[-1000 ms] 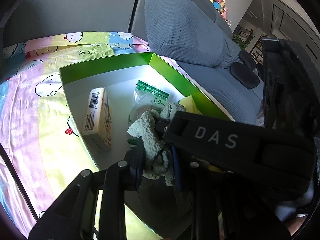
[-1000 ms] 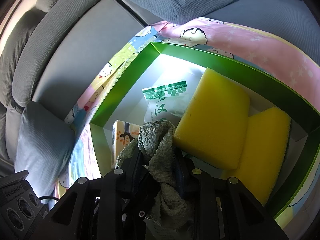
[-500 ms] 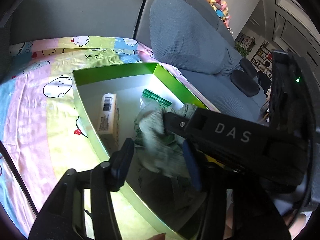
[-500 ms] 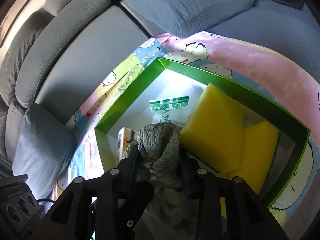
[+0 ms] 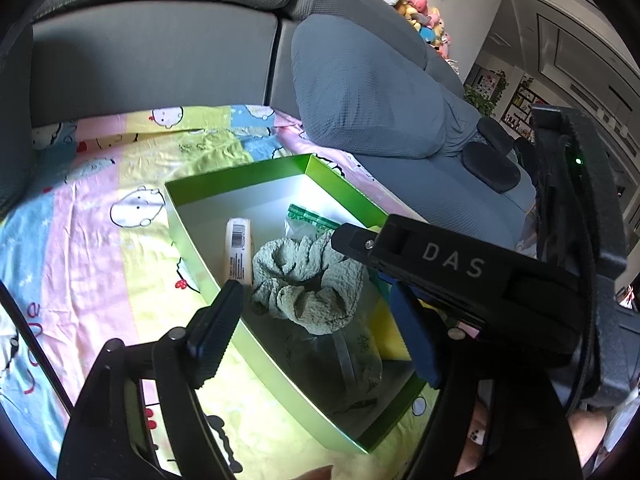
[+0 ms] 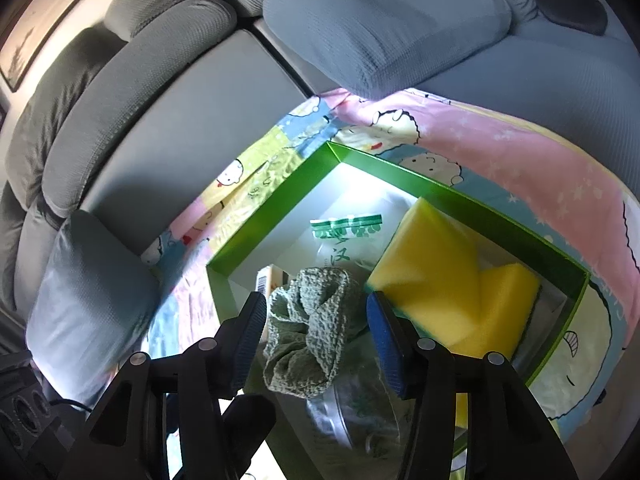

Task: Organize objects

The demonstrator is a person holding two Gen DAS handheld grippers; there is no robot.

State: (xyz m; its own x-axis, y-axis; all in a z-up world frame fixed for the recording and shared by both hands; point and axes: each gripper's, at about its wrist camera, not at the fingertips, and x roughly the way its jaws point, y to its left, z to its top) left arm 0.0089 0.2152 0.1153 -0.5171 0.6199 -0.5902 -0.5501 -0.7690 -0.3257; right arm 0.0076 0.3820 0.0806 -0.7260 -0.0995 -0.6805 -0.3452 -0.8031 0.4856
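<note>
The left hand-held gripper [image 5: 316, 320] is open, with its fingers wide on each side of the cloth [image 5: 304, 284] and not touching it. The right hand-held gripper [image 6: 316, 336] is open too, and the cloth [image 6: 312, 344] sits between its fingers with a gap on both sides. I think the step now is letting go of the cloth inside the box [image 5: 188, 236]. To do it well, both grippers should go straight up and away, so no finger snags the loose folds and pulls the cloth back out. They should also stay off the thin green wall of the box, which looks like it could bend or slide on the blanket [image 5: 100, 248].

The cloth is grey-green and bumpy, bunched into a soft lump with a hole in the middle. It lies in the box on top of a clear bag [image 6: 344, 236] with green print. It looks light and floppy, so it will stay where it falls.

Just left of it is a small carton [image 5: 238, 252] with a barcode. On the right are two yellow sponges [image 6: 448, 264], one leaning on the other. The box rests on the bright cartoon blanket, and the grey sofa [image 5: 160, 56] is behind it.
</note>
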